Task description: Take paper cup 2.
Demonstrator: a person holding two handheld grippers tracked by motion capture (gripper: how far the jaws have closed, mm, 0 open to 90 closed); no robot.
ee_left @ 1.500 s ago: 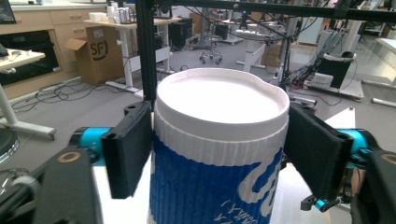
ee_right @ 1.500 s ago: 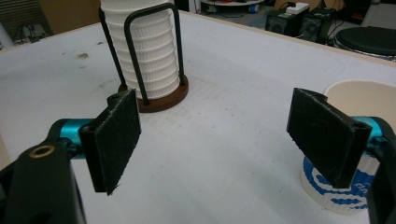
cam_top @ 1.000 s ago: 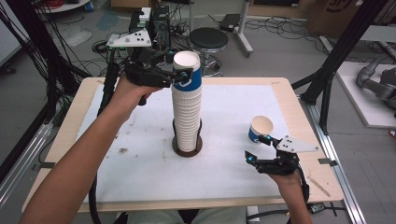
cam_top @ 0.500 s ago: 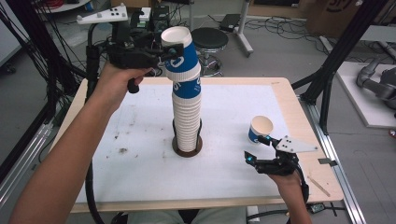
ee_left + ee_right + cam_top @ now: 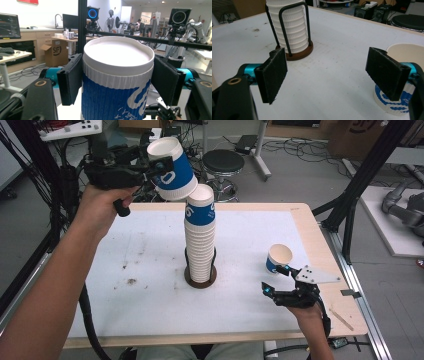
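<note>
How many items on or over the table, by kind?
Loose paper cups: 2, one in the left gripper at, one on the table at
Cup stacks: 1
Cup holders: 1
Total: 4

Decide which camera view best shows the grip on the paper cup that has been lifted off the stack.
The left gripper view: the lifted cup sits between both black pads, which press its ribbed sides. The high view shows the left tongs holding it tilted beside the stack, pads partly hidden. The right gripper view shows the stack's lower part, not this cup.
</note>
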